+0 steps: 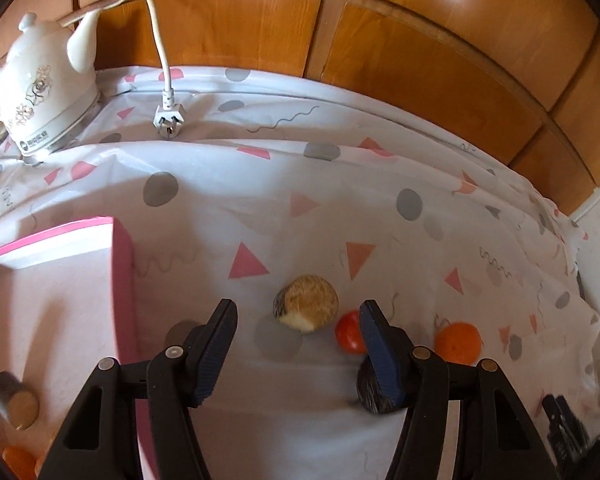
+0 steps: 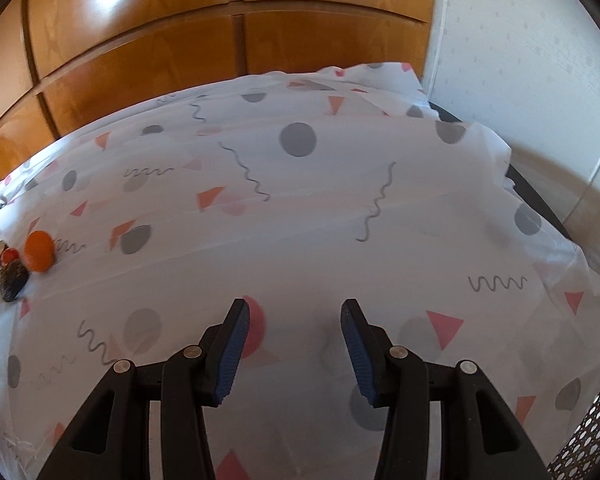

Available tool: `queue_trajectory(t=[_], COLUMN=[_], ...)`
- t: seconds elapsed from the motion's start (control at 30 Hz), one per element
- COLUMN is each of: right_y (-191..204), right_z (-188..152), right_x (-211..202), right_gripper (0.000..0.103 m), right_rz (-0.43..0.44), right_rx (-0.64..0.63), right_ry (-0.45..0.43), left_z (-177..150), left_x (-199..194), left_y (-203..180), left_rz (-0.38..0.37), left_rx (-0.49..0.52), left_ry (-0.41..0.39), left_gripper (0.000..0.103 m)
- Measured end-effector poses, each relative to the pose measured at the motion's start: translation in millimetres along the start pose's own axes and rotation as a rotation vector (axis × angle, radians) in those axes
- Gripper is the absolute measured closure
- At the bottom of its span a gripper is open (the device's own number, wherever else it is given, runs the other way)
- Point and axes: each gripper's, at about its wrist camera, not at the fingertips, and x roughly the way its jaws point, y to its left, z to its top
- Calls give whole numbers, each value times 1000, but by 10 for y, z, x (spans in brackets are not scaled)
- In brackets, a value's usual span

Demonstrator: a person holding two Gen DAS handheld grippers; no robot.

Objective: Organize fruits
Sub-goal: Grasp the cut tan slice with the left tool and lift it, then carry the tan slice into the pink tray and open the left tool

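Left gripper point(image 1: 296, 312) parted, empty (pink box point(image 1: 121, 280) edge close); right gripper point(image 2: 296, 322) parted, empty, bare cloth point(image 2: 300, 208) ahead.

A white tablecloth point(image 1: 284, 200) with grey dots and pink triangles carries an orange tangerine point(image 1: 458, 342), a red tomato point(image 1: 350, 332) and a pink-edged box point(image 1: 116, 264).

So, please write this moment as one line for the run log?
left gripper: open, above brown fruit | right gripper: open, empty | tomato, orange on tablecloth | pink box at left
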Motion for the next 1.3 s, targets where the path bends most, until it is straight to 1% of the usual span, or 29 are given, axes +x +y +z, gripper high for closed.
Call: queue_trajectory(t=[0.1,0.13,0.23,0.27,0.33,0.6,0.7,0.83,0.97,1.1,1.23,1.3], right_y=[-50,-62,-90,-93,-92,-95,-86,-79,-74,-72,-61,-57], right_z=[-35,-39,-43,-45,-52,-78,-81,-86,-88,-90,-91,-92], right_x=[47,49,59,61,65,75,82,80,76,72,70,70], right_gripper=[54,49,47,47,46,45,44,43,43,43,43,43], right_rz=[-25,-27,-35,-36,-37,-35,-36,-39,-41,-44,-50,-53], right_rx=[22,26,39,42,45,53,50,48,47,46,41,39], right_ry=[-2,-12,-23,-25,-32,-49,-52,-55,-55,-55,-55,-55], left_z=[43,46,43,40,31,-23,-52,-94,-203,-324,-463,-530], left_x=[107,144,216,223,220,118,-11,-286,-598,-877,-1007,-1024], left_y=[10,13,45,48,48,53,55,124,309,580,888,1015], left_rz=[-11,-14,-26,-20,-42,-48,-50,-48,-18,48,125,150], left_rx=[-17,-20,-37,-35,-26,-13,-3,-12,-21,-25,-57,-77], left_ry=[17,22,30,27,11,-11,-28,-75,-133,-192,-202,-200], left_gripper=[41,42,54,57,64,65,65,65,65,64,64,64])
